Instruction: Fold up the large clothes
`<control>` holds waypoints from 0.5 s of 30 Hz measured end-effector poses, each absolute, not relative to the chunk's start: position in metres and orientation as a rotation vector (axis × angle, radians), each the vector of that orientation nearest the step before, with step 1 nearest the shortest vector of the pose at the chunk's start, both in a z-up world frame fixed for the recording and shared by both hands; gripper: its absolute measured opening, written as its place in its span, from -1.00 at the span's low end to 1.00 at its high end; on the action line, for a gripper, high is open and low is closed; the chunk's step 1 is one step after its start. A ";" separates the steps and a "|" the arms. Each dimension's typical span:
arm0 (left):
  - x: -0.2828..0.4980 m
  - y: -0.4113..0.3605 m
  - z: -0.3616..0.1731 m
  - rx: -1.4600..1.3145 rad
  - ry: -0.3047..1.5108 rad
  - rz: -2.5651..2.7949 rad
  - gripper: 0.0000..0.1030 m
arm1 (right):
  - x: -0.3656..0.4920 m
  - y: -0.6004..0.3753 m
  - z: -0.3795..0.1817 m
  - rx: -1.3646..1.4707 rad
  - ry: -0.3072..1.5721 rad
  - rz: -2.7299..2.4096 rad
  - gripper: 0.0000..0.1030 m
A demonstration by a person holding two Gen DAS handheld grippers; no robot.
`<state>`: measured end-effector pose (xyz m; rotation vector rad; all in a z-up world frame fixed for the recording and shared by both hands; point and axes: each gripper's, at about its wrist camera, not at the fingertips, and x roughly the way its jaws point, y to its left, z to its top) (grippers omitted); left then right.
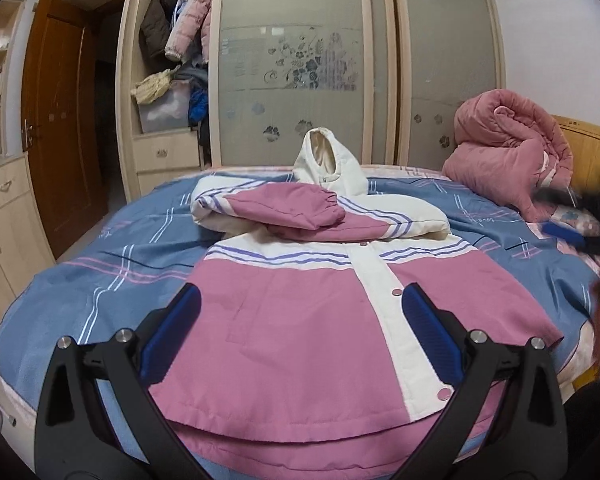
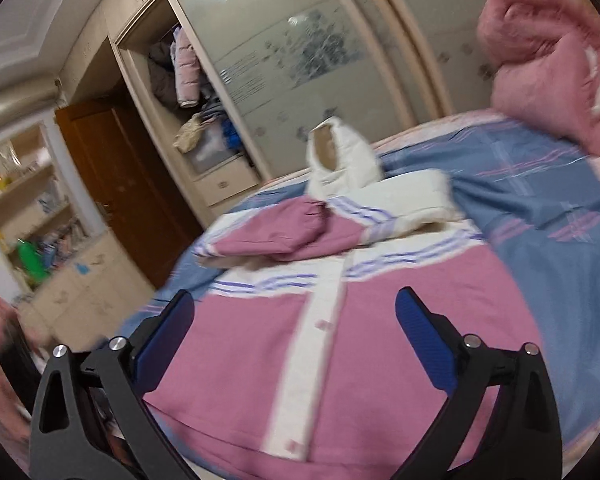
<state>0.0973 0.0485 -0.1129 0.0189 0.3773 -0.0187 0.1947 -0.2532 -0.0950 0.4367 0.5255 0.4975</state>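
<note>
Left wrist view shows your left gripper (image 1: 300, 312) spread wide and holding nothing, hovering over the near hem of the pink and white jacket (image 1: 300, 320), which lies face up across the middle of the bed (image 1: 80, 280) with both sleeves folded over its chest and its white hood (image 1: 328, 164) standing up toward the far edge. Right wrist view, blurred, shows your right gripper (image 2: 296, 312) spread just as wide and empty above the same jacket (image 2: 240, 340), while a bundled pink quilt (image 1: 508, 144) sits at the bed's far right corner.
</note>
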 end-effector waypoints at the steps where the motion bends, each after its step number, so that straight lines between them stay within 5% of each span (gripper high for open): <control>1: 0.096 0.048 -0.115 0.032 0.367 -0.015 0.96 | 0.210 -0.248 -0.090 0.459 0.548 0.531 0.90; 10: 0.094 0.060 -0.119 0.032 0.343 -0.046 0.96 | 0.383 -0.160 -0.124 0.707 0.896 0.675 0.23; 15: 0.088 0.067 -0.119 0.045 0.324 -0.048 0.96 | 0.456 -0.131 -0.176 0.842 1.007 0.597 0.03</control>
